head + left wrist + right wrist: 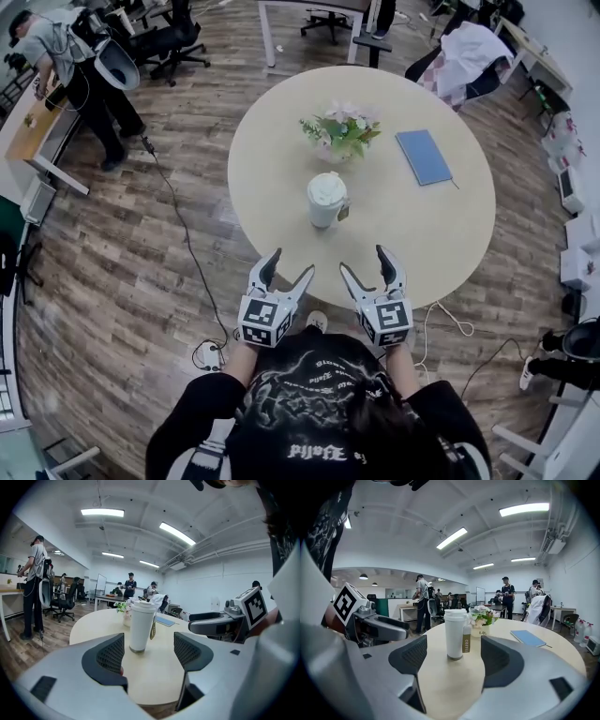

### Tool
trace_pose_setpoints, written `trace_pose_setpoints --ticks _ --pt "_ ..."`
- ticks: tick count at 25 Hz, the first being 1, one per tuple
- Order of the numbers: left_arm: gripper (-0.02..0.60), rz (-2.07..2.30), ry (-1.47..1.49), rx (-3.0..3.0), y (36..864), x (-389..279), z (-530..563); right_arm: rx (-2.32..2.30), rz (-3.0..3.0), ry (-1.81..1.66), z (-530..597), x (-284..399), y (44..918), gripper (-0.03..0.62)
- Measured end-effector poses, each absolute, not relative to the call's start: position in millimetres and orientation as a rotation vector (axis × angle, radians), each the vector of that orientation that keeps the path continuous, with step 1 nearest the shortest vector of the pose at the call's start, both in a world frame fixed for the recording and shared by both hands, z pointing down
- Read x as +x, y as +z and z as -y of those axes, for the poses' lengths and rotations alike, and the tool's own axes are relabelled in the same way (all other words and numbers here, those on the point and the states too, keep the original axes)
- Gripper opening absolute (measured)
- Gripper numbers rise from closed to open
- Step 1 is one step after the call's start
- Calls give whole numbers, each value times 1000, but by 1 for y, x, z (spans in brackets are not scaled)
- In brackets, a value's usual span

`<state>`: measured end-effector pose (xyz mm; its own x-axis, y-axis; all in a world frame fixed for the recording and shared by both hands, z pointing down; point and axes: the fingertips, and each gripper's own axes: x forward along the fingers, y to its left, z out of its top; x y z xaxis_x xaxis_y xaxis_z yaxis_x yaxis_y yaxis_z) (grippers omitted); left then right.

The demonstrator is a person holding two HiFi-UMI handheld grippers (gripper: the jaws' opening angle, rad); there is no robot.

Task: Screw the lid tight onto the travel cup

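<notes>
A white travel cup (326, 201) stands upright near the middle of the round beige table (441, 234), its lid on top and a small tag hanging at its side. The left gripper (286, 272) hovers at the table's near edge, jaws apart and empty, well short of the cup. The right gripper (366, 268) is beside it, also open and empty. In the left gripper view the cup (141, 626) stands ahead between the spread fingers, with the right gripper (220, 623) off to the side. The right gripper view shows the cup (455, 633) centred ahead, some way off.
A small pot of flowers (340, 132) stands just behind the cup and a blue notebook (423, 157) lies to the right. A cable (183, 234) runs over the wooden floor at left. A person (70, 66) stands at a desk far left; office chairs are beyond.
</notes>
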<state>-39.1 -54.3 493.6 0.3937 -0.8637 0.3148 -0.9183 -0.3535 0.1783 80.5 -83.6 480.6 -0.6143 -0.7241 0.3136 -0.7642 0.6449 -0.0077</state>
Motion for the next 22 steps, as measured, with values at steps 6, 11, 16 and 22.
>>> trace_pose_setpoints --ticks 6,11,16,22 --pt "344 1575 280 2303 506 -32 79 1172 2607 213 116 91 479 347" --pt "344 1546 335 2309 514 -34 105 1153 2644 235 137 82 466 353" --pt "344 1490 392 2353 518 -38 138 1032 2681 193 158 57 454 354" --pt "344 1389 444 2388 526 -37 168 881 2682 106 183 43 436 365"
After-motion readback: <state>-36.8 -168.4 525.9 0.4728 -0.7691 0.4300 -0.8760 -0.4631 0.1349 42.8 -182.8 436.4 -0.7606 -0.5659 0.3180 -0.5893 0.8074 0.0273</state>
